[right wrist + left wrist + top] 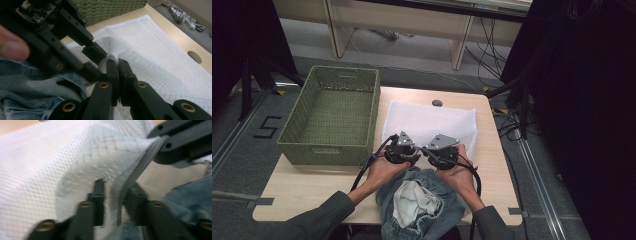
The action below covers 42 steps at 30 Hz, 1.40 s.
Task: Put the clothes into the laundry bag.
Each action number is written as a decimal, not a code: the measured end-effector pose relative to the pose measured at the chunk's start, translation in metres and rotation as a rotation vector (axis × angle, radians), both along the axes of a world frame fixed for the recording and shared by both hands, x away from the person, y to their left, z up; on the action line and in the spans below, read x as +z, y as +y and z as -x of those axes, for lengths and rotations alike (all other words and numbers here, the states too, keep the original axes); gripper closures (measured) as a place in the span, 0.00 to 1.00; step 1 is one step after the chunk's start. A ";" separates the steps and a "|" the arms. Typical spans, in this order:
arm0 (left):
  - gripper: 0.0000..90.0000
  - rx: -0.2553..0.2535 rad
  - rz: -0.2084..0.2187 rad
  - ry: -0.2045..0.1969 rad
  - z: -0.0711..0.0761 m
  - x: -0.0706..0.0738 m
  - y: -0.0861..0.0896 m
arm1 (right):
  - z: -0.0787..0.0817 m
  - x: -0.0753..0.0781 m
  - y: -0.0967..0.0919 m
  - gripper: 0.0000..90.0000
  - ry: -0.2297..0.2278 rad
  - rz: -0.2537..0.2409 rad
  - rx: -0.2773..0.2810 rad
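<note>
White mesh laundry bag (427,122) lies flat on the middle of the table, its near edge lifted where both grippers meet it. The right gripper (117,66) is clamped on that edge: in the right gripper view its two black jaws stand pressed together with a pinch of white mesh and the bag's grey zipper band caught between them. The left gripper (113,195) sits just to the left of it, almost touching. In the left gripper view its jaws stand a narrow way apart, one on each side of the raised mesh and the grey zipper band (140,167); the picture is blurred, and whether the pads press on the fabric I cannot tell.

Blue jeans (419,202) lie bunched at the near edge of the table, just behind the two grippers and between the person's forearms, with a pale inner lining turned upward. The denim lies just beside the bag's near edge.

Left of the bag, a green woven basket (292,135) stands on the table, its right wall just beside the mesh. On the far side, a small dark cable hole (437,103) shows in the light wooden table (312,185), close to the bag's far edge.
</note>
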<state>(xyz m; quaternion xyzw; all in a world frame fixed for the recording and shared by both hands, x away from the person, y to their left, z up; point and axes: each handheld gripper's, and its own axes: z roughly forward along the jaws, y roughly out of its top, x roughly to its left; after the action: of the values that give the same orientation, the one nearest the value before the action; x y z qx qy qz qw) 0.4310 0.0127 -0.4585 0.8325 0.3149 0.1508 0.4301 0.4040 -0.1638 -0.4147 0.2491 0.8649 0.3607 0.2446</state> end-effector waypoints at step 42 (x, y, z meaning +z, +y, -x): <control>0.98 -0.167 -0.055 -0.035 0.006 0.047 0.043 | 0.024 0.013 -0.018 0.96 0.123 0.053 0.018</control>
<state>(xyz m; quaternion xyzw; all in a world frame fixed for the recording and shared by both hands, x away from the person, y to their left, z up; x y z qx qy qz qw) 0.4251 0.0559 -0.4120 0.8647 0.2325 0.1373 0.4236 0.3795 -0.1819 -0.4018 0.2564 0.8898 0.3240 0.1939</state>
